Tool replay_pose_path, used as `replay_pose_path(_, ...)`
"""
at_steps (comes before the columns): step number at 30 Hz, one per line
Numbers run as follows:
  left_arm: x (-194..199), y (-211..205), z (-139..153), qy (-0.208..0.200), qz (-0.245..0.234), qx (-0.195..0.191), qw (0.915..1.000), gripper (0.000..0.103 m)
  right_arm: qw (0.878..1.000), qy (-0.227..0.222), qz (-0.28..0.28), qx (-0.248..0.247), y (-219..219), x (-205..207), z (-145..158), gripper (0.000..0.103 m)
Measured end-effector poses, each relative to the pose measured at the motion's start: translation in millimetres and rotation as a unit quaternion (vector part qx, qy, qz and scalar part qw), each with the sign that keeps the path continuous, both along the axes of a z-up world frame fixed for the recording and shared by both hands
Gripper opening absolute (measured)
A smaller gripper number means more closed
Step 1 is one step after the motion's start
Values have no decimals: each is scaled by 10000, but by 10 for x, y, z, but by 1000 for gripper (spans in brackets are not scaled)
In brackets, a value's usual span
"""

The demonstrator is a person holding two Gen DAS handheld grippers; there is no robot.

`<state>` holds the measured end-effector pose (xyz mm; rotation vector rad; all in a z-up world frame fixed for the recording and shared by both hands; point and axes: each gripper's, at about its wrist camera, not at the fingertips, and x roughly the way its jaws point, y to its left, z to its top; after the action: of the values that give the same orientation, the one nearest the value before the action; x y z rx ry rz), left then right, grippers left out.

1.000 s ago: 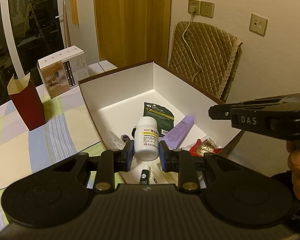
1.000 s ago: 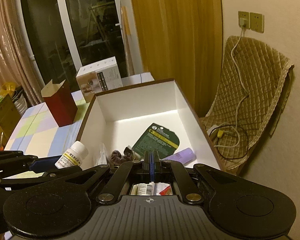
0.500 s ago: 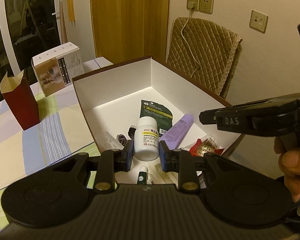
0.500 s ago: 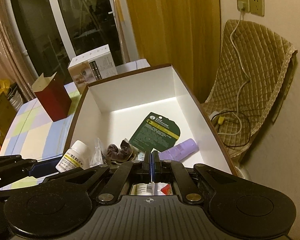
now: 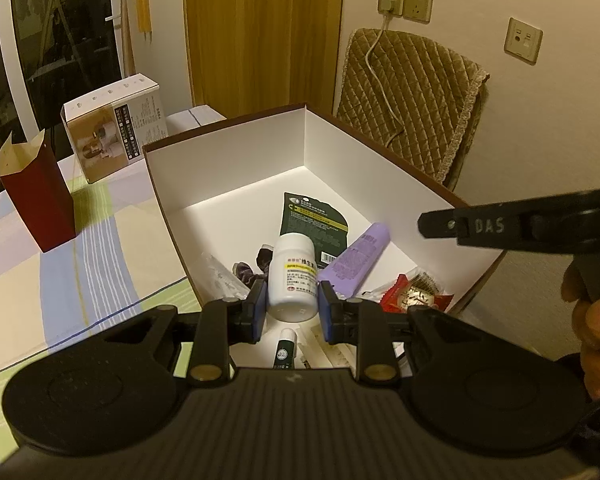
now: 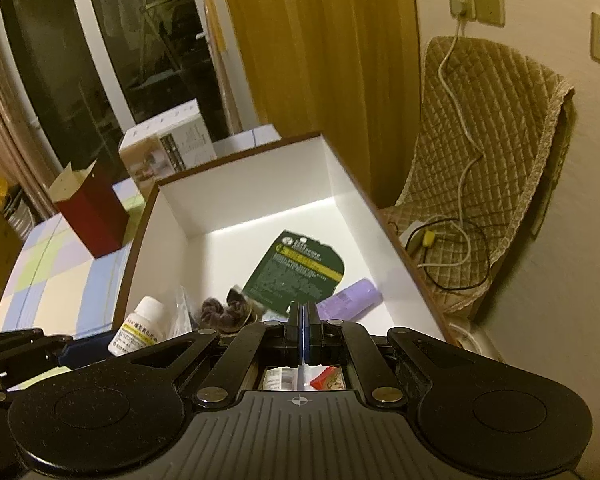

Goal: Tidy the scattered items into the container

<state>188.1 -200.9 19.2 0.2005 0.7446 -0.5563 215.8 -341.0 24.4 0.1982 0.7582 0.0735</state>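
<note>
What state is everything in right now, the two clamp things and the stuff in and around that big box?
Left gripper: jaws shut on the white pill bottle, held over the box.
Right gripper: jaws shut, holding nothing.
White box: open, no lid on.
Purple tube: lying flat in the box.
Dark green packet: lying flat in the box.
Red paper bag: upright, top open.

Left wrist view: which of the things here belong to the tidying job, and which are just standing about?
Part of the job:
- white-walled open box with brown rim
- white pill bottle, clamped in the left gripper
- dark green flat packet, lilac tube, red snack wrapper, all in the box

Just standing about:
- dark red paper bag
- white printed carton
- quilted tan chair cover
</note>
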Motion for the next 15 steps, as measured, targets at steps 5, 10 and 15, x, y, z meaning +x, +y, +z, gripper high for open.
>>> replay_pose_path(5, 8, 15, -5, 4, 27, -3, 10000, 22, 9988, -427, -217, 42, -63, -109, 100, 92)
replay_pose_path(10, 10, 16, -8, 8, 28, -12, 10000, 22, 9988, -439, -190, -36, -63, -101, 126, 92)
replay_pose_path(15, 13, 16, -12, 16, 30, -18, 10000, 22, 9989, -420, -195, -74, -57, -97, 111, 93)
